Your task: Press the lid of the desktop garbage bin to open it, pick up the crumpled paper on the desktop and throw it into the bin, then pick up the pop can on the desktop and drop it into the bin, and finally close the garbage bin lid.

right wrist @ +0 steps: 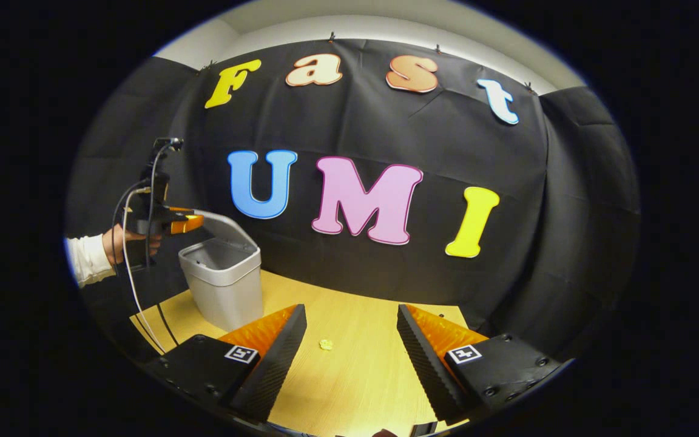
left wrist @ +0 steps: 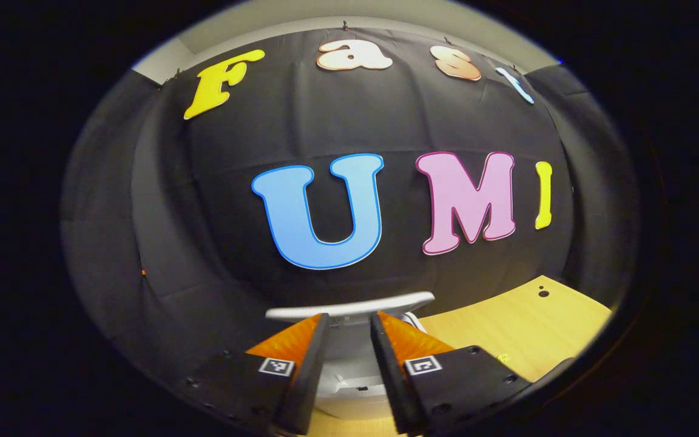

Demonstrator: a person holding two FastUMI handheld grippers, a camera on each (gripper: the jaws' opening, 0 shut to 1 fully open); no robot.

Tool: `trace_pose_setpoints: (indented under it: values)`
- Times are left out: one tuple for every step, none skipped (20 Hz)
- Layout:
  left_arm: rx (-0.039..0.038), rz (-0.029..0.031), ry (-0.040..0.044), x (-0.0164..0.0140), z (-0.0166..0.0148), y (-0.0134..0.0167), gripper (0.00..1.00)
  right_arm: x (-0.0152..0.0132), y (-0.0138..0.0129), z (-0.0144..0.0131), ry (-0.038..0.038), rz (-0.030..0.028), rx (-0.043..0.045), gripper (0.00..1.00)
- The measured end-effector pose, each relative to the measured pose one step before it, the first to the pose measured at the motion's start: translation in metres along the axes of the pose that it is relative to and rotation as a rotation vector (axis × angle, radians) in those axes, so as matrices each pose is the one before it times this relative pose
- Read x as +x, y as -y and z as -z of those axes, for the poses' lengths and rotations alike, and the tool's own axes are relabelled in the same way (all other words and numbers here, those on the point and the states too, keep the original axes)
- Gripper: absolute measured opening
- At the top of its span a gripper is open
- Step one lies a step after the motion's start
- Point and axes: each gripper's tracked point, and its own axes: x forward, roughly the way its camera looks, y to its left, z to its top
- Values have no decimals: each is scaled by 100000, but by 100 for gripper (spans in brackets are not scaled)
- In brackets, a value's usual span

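The grey desktop bin [right wrist: 223,285] stands on the wooden table [right wrist: 361,382] at the left, with its lid [right wrist: 223,222] tilted up and its mouth uncovered. A hand [right wrist: 114,243] in a white sleeve holds my left gripper [right wrist: 187,223] at the raised lid's near end. In the left gripper view that lid [left wrist: 349,305] lies edge-on just beyond my left gripper [left wrist: 349,317], whose fingers stand a little apart with nothing between them. My right gripper [right wrist: 351,309] hangs wide open over the middle of the table, holding nothing. A tiny yellow scrap [right wrist: 325,344] lies on the table between its fingers.
Cables [right wrist: 137,291] hang from the left gripper down past the table's left edge. The black cloth wall closes the table's far side. The same yellow scrap [left wrist: 503,358] lies on the table [left wrist: 525,328] right of the bin, with a small dark hole [left wrist: 543,293] farther back.
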Motion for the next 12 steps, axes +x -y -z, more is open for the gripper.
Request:
trace_pose_setpoints:
  values:
    - [224,-748,2313,-850,-664,-247,65,271,-455,301,-1715,-2295,-111,97]
    - [172,-1241,2472,-1026,-766,-377,89,381,-398,210,-1021,-1929,-340,97]
    - [-10,-1112,1900,-1031,-439,-203,93,300,-107,-85,-175,-1359,-1405,97]
    - [7,-620,1558,-1127,-584,-94,93,481,0,118,-683,-1078,-1292,95]
    - [59,-11,1248,-1135,-497,297,94,672,161,410,-1107,-1368,-1063,95]
    - [19,422,833,-1147,-508,316,94,789,52,490,-1521,-1415,-660,95]
    - [-153,615,-137,-1127,-192,513,94,933,125,346,-1197,-1462,-321,95]
    - [-440,494,-255,-1208,-161,472,92,1214,184,286,-1343,-1819,17,96]
    - [-791,486,-516,-1230,-57,603,94,1414,107,290,-1690,-1684,364,96]
    - [-1164,722,-847,-1247,52,763,94,1507,90,380,-1307,-1474,327,96]
    - [-1166,1088,-1080,-1273,283,895,94,1433,189,437,-1651,-835,275,96]
    - [-850,343,-889,-1307,217,714,95,1903,-9,647,-1273,-1338,68,96]
